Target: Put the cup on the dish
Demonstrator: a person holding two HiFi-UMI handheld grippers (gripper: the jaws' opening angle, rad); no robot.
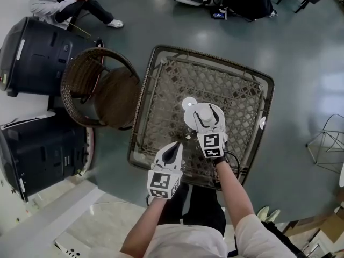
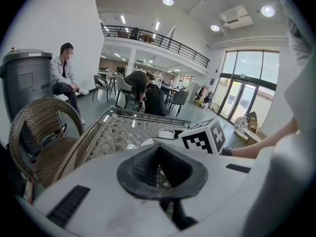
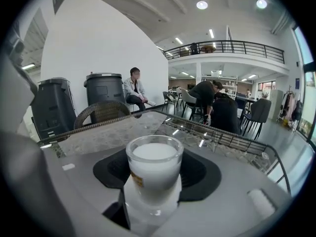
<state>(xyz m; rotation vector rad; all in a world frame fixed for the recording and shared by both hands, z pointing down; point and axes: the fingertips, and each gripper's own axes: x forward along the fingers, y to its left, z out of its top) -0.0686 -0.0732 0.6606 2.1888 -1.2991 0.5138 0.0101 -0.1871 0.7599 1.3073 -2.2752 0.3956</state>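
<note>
A clear cup (image 1: 189, 104) with a white filling stands upright between the jaws of my right gripper (image 1: 193, 110), which is shut on it over the middle of the glass-topped wicker table (image 1: 236, 90). In the right gripper view the cup (image 3: 154, 167) fills the centre, with its base gripped low in the right gripper (image 3: 153, 201). My left gripper (image 1: 174, 148) hovers over the table's near edge, shut and empty. From the left gripper (image 2: 159, 154), the cup (image 2: 167, 133) shows ahead beside the right gripper's marker cube. I cannot make out a dish in any view.
A wicker chair (image 1: 99, 87) stands against the table's left side. Two dark bins (image 1: 37, 52) (image 1: 43, 155) sit further left. A person (image 1: 64, 1) sits at the far left, and a wire chair (image 1: 328, 141) is at the right.
</note>
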